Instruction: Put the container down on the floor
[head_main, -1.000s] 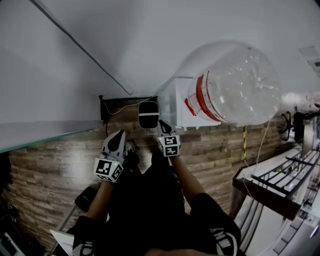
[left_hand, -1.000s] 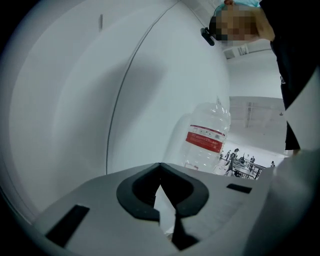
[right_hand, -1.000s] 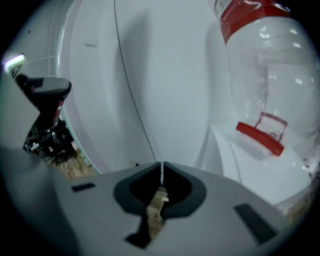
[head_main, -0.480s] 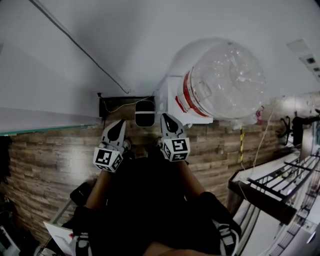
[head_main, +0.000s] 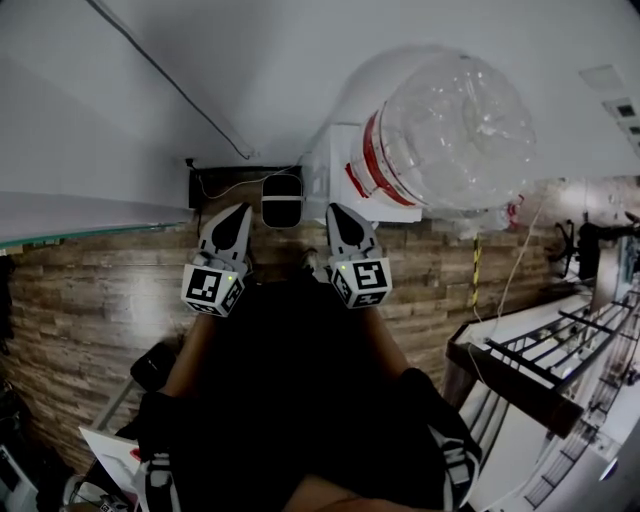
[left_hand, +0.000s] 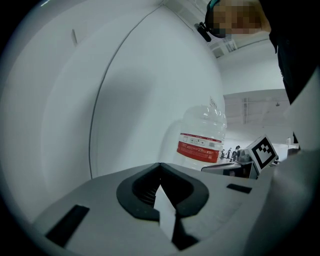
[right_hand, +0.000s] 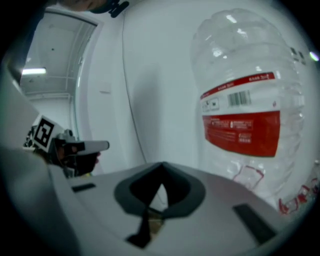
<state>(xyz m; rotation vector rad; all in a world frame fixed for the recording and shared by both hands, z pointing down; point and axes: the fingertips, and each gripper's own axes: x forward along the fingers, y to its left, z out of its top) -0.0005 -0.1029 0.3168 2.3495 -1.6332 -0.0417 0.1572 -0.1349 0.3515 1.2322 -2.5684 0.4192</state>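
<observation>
Head view: the container (head_main: 450, 130), a clear jug, stands upright by the wall at a white box (head_main: 335, 185), right of both tools and nearer the right gripper (head_main: 340, 212) than the left gripper (head_main: 237, 212). Left gripper view: jaws clenched on nothing, with the jug ahead and to the right. Right gripper view: jaws clenched and empty too, with the jug close on the right.

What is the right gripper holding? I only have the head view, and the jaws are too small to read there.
Observer: Nothing. In its own view the right gripper has just been closing, and its jaws now meet with nothing between them.
Operator: And the left one?
Observer: The left gripper is shut and empty too, as its own view shows.
Operator: So where is the container?
Observer: The container stands upright, apart from both grippers, with its red label facing the right gripper's camera.
</observation>
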